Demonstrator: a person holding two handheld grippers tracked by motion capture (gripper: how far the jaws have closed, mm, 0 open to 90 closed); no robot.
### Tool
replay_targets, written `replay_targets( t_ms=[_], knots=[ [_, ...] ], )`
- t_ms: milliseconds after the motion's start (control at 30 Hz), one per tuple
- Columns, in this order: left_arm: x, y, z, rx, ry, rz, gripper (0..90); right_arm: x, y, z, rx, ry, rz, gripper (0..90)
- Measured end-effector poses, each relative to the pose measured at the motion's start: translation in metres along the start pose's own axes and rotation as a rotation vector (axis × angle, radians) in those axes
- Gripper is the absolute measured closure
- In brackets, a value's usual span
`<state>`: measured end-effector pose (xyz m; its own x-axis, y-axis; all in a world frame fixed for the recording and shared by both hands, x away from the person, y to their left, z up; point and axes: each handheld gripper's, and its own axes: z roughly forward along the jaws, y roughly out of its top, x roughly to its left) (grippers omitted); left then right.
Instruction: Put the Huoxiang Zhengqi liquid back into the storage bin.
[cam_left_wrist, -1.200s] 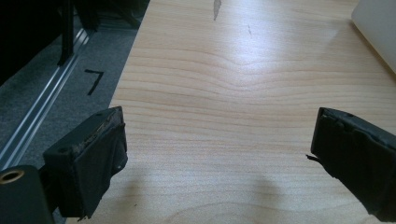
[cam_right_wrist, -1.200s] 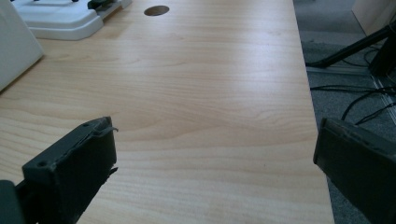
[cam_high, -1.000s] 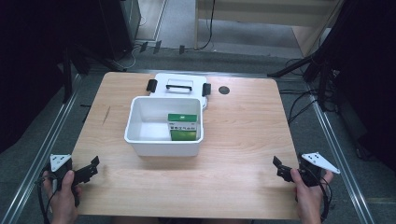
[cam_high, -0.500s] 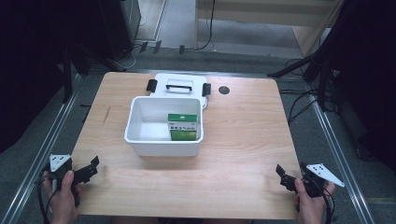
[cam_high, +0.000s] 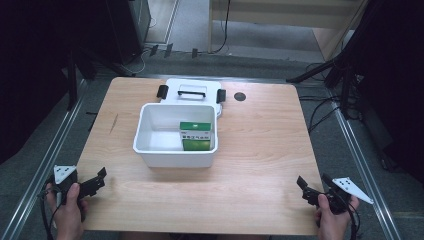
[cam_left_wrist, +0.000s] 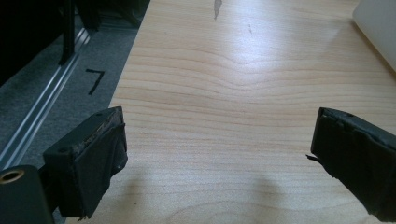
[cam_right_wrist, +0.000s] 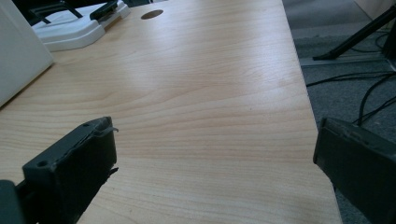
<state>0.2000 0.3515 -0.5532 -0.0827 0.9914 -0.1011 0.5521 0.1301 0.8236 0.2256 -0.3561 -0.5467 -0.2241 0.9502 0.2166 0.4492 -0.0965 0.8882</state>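
Since a second ago the right gripper (cam_high: 311, 190) has slid back toward the light wooden desk's (cam_high: 260, 150) near corner; the left gripper (cam_high: 95, 181) stays put. Both sets of fingers are spread, holding nothing, so probably nothing's started. The green-and-white carton (cam_high: 196, 136) sits in the white plastic bin (cam_high: 172, 157), long axis left-right.
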Motion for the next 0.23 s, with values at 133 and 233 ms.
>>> replay_targets(
  t_ms=[133,233],
  knots=[
    [0.0005,0.0001,0.0003,0.001,-0.005,-0.010,4.2,0.0054,0.0006,0.0029,0.019,-0.009,-0.038,0.0],
    [0.0009,0.0002,0.0006,0.000,-0.007,-0.016,4.2,0.0069,0.0015,0.0056,0.023,-0.007,-0.046,0.0]
  ],
)
